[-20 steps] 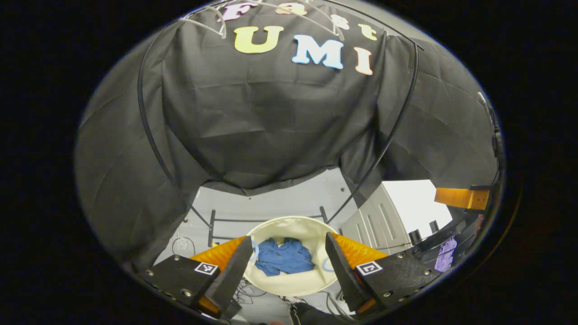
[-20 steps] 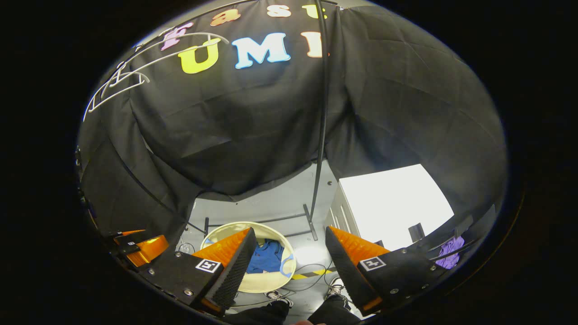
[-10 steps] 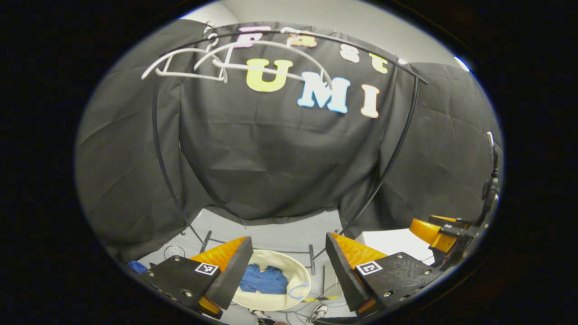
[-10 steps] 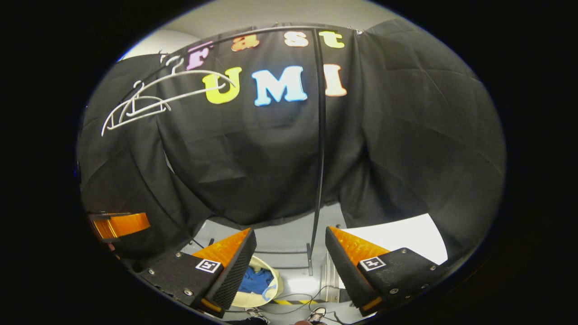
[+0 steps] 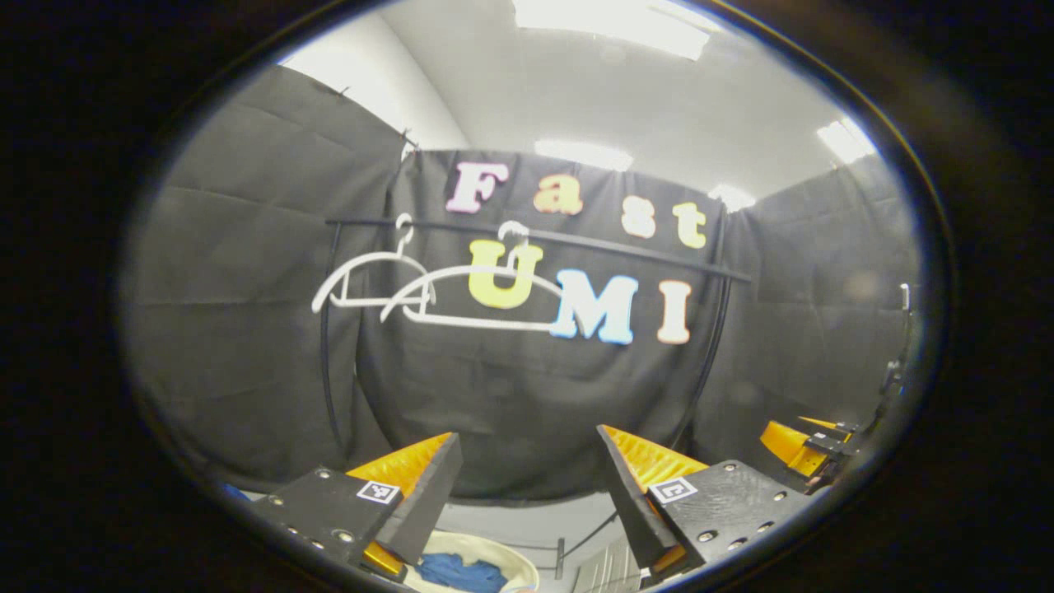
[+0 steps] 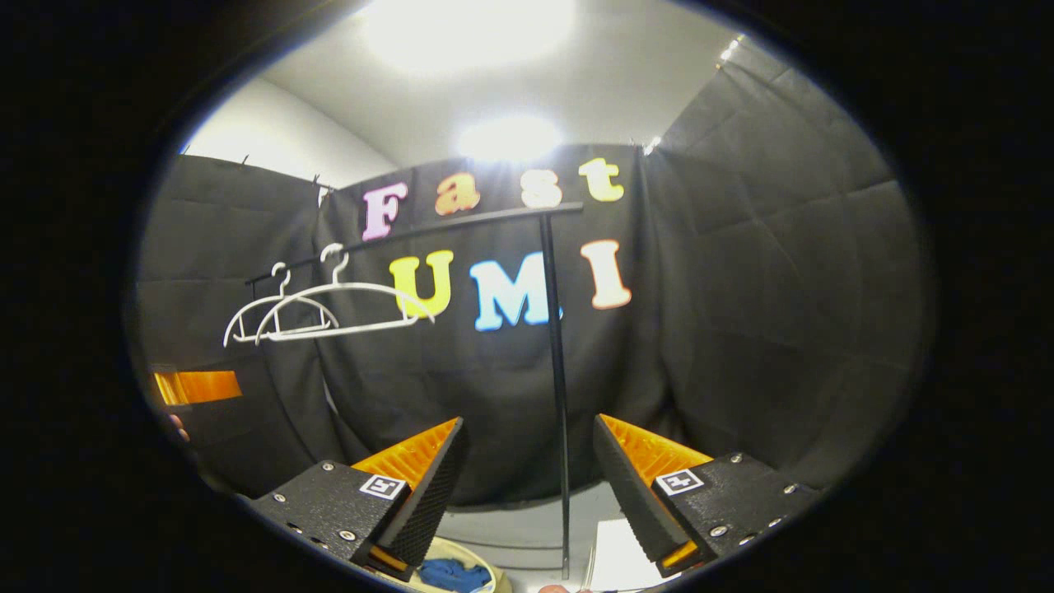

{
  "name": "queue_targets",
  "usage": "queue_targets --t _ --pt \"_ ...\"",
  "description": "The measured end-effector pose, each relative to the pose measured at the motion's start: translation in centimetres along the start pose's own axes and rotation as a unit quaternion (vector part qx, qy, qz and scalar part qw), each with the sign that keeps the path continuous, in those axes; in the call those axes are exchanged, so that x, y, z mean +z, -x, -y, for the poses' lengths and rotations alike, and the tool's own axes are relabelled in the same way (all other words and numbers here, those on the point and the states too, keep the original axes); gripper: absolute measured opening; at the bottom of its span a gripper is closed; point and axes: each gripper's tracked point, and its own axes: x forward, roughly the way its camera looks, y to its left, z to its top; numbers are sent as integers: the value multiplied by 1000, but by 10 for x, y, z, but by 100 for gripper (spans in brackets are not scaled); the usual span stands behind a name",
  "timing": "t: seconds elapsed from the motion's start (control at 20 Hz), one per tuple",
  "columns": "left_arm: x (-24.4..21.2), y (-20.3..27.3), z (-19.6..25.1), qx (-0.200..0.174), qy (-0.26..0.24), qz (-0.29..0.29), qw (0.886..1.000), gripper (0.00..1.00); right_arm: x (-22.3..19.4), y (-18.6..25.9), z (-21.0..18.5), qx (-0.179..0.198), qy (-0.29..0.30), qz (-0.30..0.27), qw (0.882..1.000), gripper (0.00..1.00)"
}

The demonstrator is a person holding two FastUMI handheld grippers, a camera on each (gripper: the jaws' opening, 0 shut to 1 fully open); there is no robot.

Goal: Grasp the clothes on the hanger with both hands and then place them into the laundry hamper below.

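Left gripper view: your left gripper points level at the booth's back wall, its two fingers spread wide with nothing between them. Beyond them two bare white plastic hangers hang side by side on the thin black clothes rail, toward its left end; no garment is on either. At the bottom edge, between and below the fingers, you see the rim of the round cream fabric laundry hamper, and the crumpled blue clothes lie inside it. Low at the right edge, part of your right gripper is in sight; from here you cannot tell how its fingers stand.

Right gripper view: your right gripper also faces the back wall, fingers parted wide and empty. The white hangers hang bare at the left end of the rail, which meets its black upright post at the right end; the post runs down between the fingers. At the bottom edge, left of the post's foot, the cream hamper shows with the blue clothes in it. At the left edge a piece of your left gripper is in sight.
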Motion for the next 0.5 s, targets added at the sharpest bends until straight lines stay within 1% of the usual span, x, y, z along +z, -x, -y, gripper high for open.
queue_targets --t 0.05,0.1,0.15,0.2,0.3,0.35,0.4,0.45,0.5 --pt "16 11 -2 4 -8 23 1000 91 8 9 0 -5 7 19 1000 94" --pt "30 20 -5 10 -17 41 999 91 19 14 0 -9 12 34 999 91" --pt "41 27 -12 15 -22 57 998 91 29 17 -3 -9 16 47 999 91" --pt "50 30 -18 13 -17 67 998 91 35 22 -5 -9 22 52 998 91" --pt "60 31 -30 -2 9 75 997 91 44 24 -2 -19 33 61 997 91" --pt "67 32 -42 0 18 84 996 91 51 27 1 -31 34 70 996 94" --pt "72 35 -58 6 20 94 995 92 56 31 3 -39 31 80 996 94" --pt "72 37 -75 14 16 104 994 92 56 33 1 -45 27 82 995 91" --pt "71 38 -92 23 13 111 994 92 52 35 1 -50 23 78 995 91"
